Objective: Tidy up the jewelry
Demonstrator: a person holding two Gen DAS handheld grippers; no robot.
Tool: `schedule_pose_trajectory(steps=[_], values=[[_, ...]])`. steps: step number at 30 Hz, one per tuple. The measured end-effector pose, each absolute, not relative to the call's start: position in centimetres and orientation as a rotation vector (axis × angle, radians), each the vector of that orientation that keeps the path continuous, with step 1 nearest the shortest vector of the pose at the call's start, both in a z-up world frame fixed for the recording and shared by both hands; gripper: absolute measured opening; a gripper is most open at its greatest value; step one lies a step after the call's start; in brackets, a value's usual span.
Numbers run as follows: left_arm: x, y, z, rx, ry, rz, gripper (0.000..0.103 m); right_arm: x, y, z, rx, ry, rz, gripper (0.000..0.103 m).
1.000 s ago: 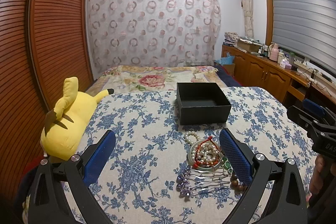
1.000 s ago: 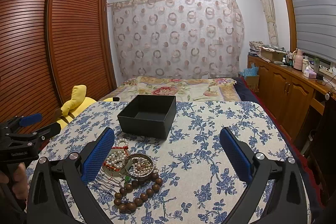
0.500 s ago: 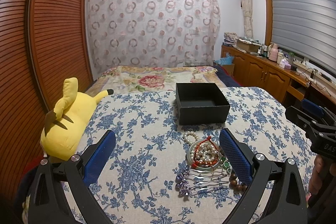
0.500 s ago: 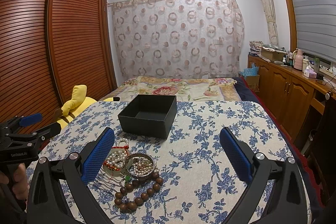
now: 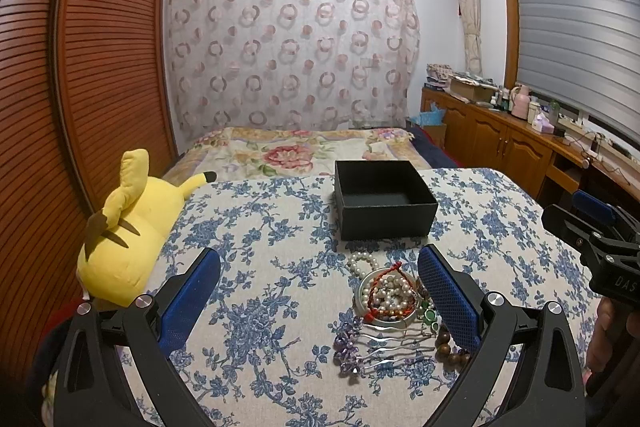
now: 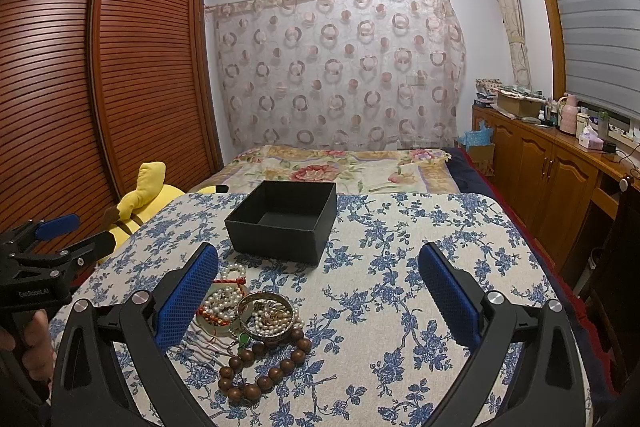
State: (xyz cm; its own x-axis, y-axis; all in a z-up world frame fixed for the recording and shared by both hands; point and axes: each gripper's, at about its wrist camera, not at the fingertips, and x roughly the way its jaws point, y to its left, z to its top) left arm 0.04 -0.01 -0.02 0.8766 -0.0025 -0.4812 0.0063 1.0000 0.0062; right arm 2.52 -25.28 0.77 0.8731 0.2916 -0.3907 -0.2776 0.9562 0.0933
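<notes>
Jewelry (image 5: 390, 311) sits in a little heap on the blue flowery cloth (image 5: 256, 267), just in front of the open black box (image 5: 384, 205). White pearls (image 6: 224, 301), a silver bangle (image 6: 266, 315) and brown wooden beads (image 6: 264, 367) lie touching each other. My left gripper (image 5: 318, 297) is wide open and holds nothing. My right gripper (image 6: 318, 297) is wide open too, holding nothing. A yellow plush toy (image 5: 128, 227) lies at the cloth's edge.

left tongs (image 5: 318, 291) eased slightly toward black box (image 5: 384, 205).
</notes>
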Motion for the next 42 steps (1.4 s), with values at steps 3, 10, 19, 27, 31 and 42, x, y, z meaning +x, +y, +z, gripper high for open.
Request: schedule_pose_trajectory(steps=[3, 10, 19, 27, 31, 42], values=[[0.1, 0.0, 0.0, 0.008, 0.502, -0.004, 0.095, 2.5, -25.3, 0.8, 0.035, 0.414, 0.297, 0.101], [0.1, -0.8, 0.5, 0.008, 0.504, -0.006, 0.095, 2.5, -25.3, 0.8, 0.035, 0.413, 0.297, 0.101], [0.2, -0.7, 0.6, 0.007, 0.502, -0.006, 0.095, 2.5, -25.3, 0.8, 0.034, 0.414, 0.298, 0.101], [0.1, -1.1, 0.8, 0.009, 0.5, -0.007, 0.095, 2.5, -25.3, 0.7, 0.033, 0.414, 0.299, 0.101], [0.1, -1.1, 0.8, 0.007, 0.502, -0.01, 0.095, 2.5, -25.3, 0.7, 0.033, 0.416, 0.299, 0.101], [1.0, -0.3, -2.2, -0.004, 0.561, -0.047, 0.095, 3.8, -25.4, -1.1, 0.03, 0.453, 0.352, 0.099]])
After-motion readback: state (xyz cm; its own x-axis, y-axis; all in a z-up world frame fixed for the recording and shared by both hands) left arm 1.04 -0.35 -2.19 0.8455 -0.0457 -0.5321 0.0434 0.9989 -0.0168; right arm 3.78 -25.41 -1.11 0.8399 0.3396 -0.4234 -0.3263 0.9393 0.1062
